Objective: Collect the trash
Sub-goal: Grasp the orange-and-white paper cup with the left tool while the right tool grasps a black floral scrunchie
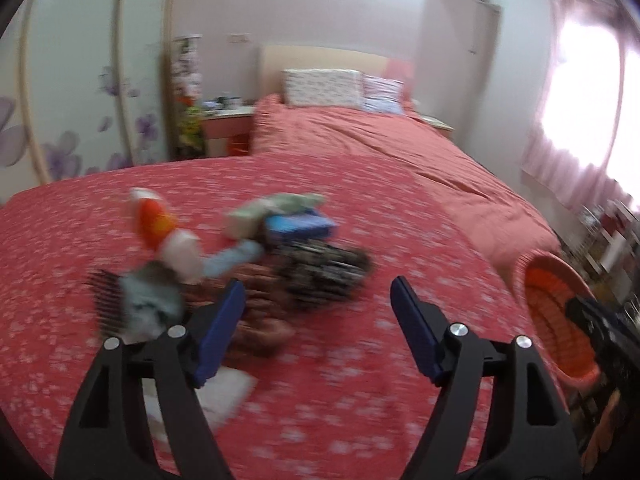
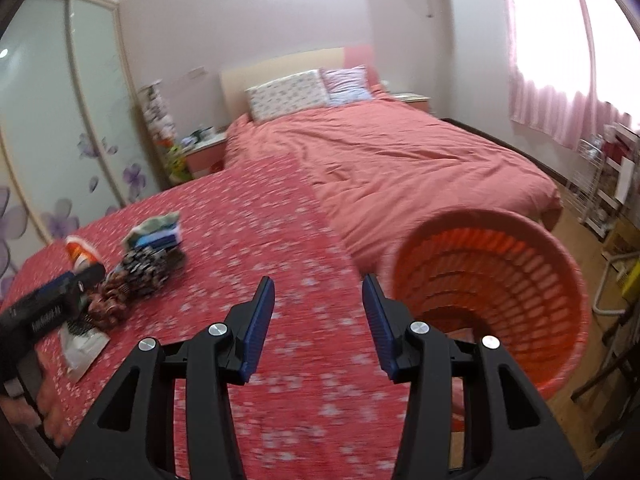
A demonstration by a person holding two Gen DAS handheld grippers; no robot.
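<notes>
A blurred pile of trash lies on the red flowered bedspread (image 1: 340, 400): an orange-and-white bottle (image 1: 154, 220), a blue packet (image 1: 300, 226), a dark patterned wrapper (image 1: 320, 276), a brown crumpled wrapper (image 1: 260, 320), a white packet (image 1: 224, 392) and a dark comb (image 1: 102, 292). My left gripper (image 1: 318, 292) is open and empty, just short of the pile. An orange mesh trash basket (image 2: 488, 280) stands at the bed's right edge. My right gripper (image 2: 318, 292) is open and empty, above the bedspread left of the basket. The pile also shows in the right wrist view (image 2: 144, 268).
A salmon duvet (image 2: 400, 160) and two pillows (image 2: 288, 94) cover the far bed. A glass wardrobe with purple flowers (image 2: 60, 140) stands on the left, with a nightstand (image 2: 204, 152) beside the bed. Wire racks and clutter (image 2: 600, 188) stand at the right under the pink-curtained window.
</notes>
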